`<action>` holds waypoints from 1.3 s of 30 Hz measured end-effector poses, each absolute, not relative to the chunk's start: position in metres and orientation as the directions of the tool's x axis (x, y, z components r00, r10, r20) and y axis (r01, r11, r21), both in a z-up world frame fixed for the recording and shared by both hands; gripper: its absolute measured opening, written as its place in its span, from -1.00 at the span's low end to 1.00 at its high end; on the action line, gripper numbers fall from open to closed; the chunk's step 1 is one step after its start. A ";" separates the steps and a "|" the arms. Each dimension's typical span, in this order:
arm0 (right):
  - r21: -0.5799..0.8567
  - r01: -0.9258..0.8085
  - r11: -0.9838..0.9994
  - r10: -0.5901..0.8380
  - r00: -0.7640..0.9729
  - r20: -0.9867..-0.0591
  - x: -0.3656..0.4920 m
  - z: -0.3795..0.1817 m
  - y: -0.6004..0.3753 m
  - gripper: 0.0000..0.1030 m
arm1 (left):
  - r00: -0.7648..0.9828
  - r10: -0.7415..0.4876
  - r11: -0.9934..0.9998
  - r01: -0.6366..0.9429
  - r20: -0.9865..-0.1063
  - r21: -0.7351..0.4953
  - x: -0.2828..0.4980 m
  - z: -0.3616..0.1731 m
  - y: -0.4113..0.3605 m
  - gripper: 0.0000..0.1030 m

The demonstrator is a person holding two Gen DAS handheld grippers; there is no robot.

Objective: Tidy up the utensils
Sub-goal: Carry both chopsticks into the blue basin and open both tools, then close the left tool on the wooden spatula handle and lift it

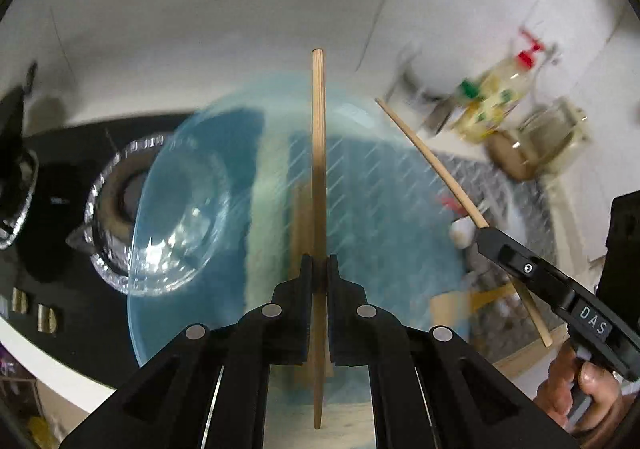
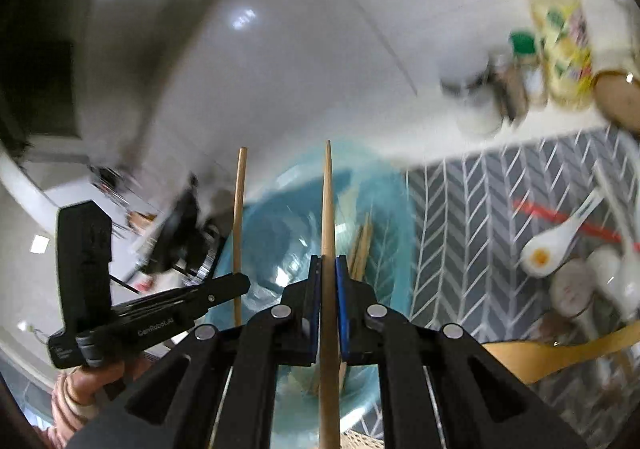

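The left gripper [image 1: 319,269] fills the bottom of its own view, jaws drawn narrow and clamped on one wooden chopstick [image 1: 318,153]. The stick passes upright through the gap between the pads, its blunt end well above the fingertips and its thin end below them, near the camera. The right gripper [image 2: 329,269] is likewise nearly closed, its blue-lined jaws pinching a second chopstick [image 2: 327,201] that runs straight up between them with the tapered tip on top. So there are two grippers and two held chopsticks, one in each.

Each gripper also appears in the other's view, off to the side: in the left wrist view the right one comes in from the lower right with its stick slanting up to the left, held by a hand [image 1: 580,393].

Beneath both sets of jaws lies a translucent blue bowl [image 1: 380,209], blurred, with more wooden sticks resting inside it; their number cannot be told. A clear glass bowl [image 1: 176,209] overlaps its left rim, beside a foil-lined stove burner [image 1: 112,185].

Further right, on the patterned grey counter [image 2: 472,209], lie at least two white ceramic spoons [image 2: 560,241] and one wooden spatula [image 2: 560,349]. Against the white wall stand an oil bottle [image 2: 560,29] with a red cap and some smaller jars, too blurred to count.
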State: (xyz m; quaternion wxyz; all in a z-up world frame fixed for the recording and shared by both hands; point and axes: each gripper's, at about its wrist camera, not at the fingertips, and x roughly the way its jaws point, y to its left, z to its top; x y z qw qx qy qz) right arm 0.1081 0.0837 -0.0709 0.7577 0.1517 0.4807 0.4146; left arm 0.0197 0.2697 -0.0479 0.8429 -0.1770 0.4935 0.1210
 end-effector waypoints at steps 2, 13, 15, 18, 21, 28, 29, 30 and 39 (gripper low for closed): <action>0.590 -0.472 0.655 0.730 0.191 -0.657 0.106 -0.084 0.107 -0.85 | 0.461 0.016 0.900 -0.392 -0.887 -0.188 0.022 -0.066 0.283 -0.86; 0.433 -0.463 0.774 0.539 0.120 -0.834 0.102 -0.118 0.170 -0.82 | 0.386 -0.066 0.886 -0.401 -0.920 -0.232 0.033 -0.119 0.295 -0.65; 0.422 -0.471 0.775 0.528 0.113 -0.842 0.104 -0.115 0.168 -0.82 | 0.403 -0.058 0.881 -0.409 -0.913 -0.236 0.032 -0.113 0.295 -0.61; 0.440 -0.473 0.764 0.561 0.148 -0.815 0.108 -0.096 0.151 -0.82 | 0.453 -0.020 0.884 -0.408 -0.891 -0.227 0.029 -0.085 0.288 -0.57; 0.478 -0.513 0.713 0.647 0.219 -0.730 0.117 -0.051 0.119 -0.82 | 0.558 -0.003 0.911 -0.340 -0.830 -0.232 0.026 -0.036 0.263 -0.46; 0.417 -0.612 0.672 0.740 0.540 -0.401 0.135 0.054 -0.027 0.34 | 0.743 -0.101 0.976 -0.053 -0.661 -0.209 0.033 0.029 0.150 0.29; 0.383 -0.625 0.680 0.732 0.564 -0.381 0.138 0.055 -0.049 0.34 | 0.737 -0.121 0.979 -0.021 -0.665 -0.201 0.038 0.022 0.132 0.29; 0.344 -0.624 0.702 0.710 0.581 -0.398 0.141 0.051 -0.063 0.34 | 0.717 -0.144 0.978 -0.002 -0.682 -0.208 0.044 0.009 0.114 0.29; 0.313 -0.506 0.803 0.556 0.450 -0.698 0.173 -0.069 -0.154 0.33 | 0.456 -0.261 0.885 -0.239 -0.851 -0.400 0.066 -0.130 0.037 0.19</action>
